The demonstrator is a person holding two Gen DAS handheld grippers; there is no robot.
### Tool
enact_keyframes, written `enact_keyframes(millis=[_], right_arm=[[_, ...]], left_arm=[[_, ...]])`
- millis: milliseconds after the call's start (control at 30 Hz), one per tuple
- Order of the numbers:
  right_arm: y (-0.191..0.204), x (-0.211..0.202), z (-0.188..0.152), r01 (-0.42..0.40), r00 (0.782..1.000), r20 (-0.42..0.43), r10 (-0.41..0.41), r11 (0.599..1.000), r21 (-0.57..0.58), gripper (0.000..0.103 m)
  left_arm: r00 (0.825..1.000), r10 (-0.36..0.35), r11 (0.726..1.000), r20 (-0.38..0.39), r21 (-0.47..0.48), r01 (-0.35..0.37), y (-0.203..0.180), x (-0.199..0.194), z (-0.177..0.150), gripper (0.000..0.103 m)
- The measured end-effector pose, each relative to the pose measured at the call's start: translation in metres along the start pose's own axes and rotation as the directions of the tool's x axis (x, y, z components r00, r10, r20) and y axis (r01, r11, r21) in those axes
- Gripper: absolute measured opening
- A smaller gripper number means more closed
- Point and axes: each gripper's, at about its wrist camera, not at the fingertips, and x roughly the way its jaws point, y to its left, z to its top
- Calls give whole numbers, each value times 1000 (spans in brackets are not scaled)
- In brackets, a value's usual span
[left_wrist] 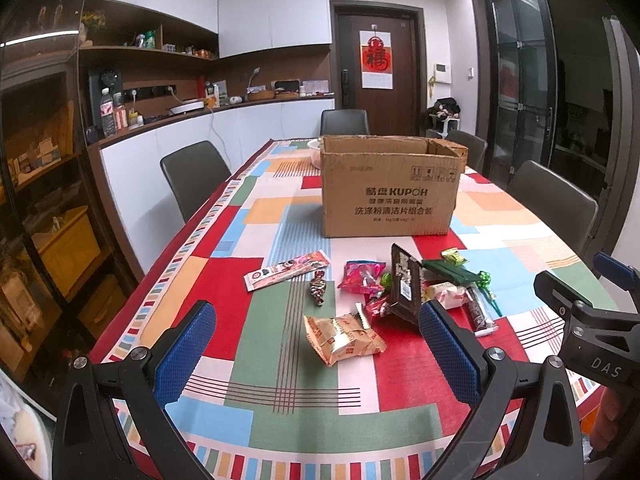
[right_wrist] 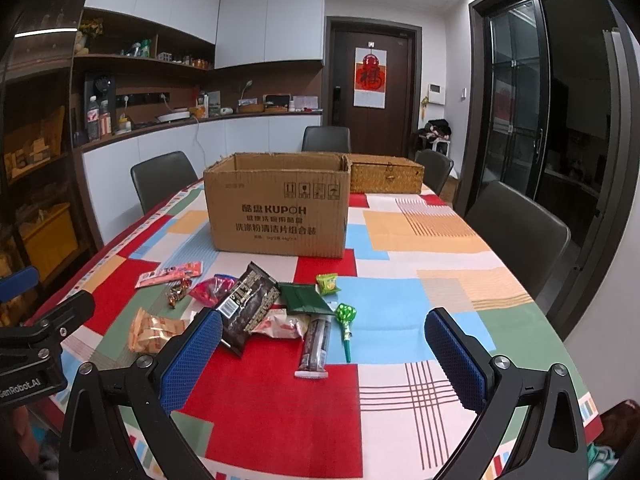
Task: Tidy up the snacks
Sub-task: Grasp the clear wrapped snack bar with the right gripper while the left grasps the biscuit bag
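Several wrapped snacks lie loose on the patchwork tablecloth in front of an open cardboard box (left_wrist: 390, 192) (right_wrist: 278, 208). Among them are an orange packet (left_wrist: 342, 338) (right_wrist: 154, 330), a long pink strip (left_wrist: 286, 270) (right_wrist: 170, 274), a dark brown packet (left_wrist: 406, 284) (right_wrist: 248, 304), a green packet (right_wrist: 306, 298), a dark bar (right_wrist: 316, 344) and a green lollipop (right_wrist: 345, 318). My left gripper (left_wrist: 318, 356) hangs open just short of the orange packet, holding nothing. My right gripper (right_wrist: 324, 360) is open too, near the dark bar, its fingers empty.
A wicker basket (right_wrist: 386, 174) with its lid down stands behind the box on the right. Grey chairs (left_wrist: 196, 176) (right_wrist: 520, 232) line both long sides and the far end. A counter with bottles runs along the left wall. A glass door (right_wrist: 516, 100) is at right.
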Motion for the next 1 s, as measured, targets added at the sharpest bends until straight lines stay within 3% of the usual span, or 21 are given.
enact_keyframes(millis=[367,567,800,1000], right_arm=[[4,29,-2,-29,994,-110,27,999,-22,102],[9,58,-6,-45,983,-179,40,999,-25,101],[6,94,-14,-53,958,-283,52,999,7,87],[7,114,-19,-47,940,-338,46,999,7,77]], left_arm=[[993,-35,999,-112,-32,32,8,33,-3,103],[977,-87,996,-194,-52,78,13,62,-5,91],[945,-156,988,-289,-56,146,8,97,-11,75],[934,-167,986,-315,-61,156,8,118,-13,70]])
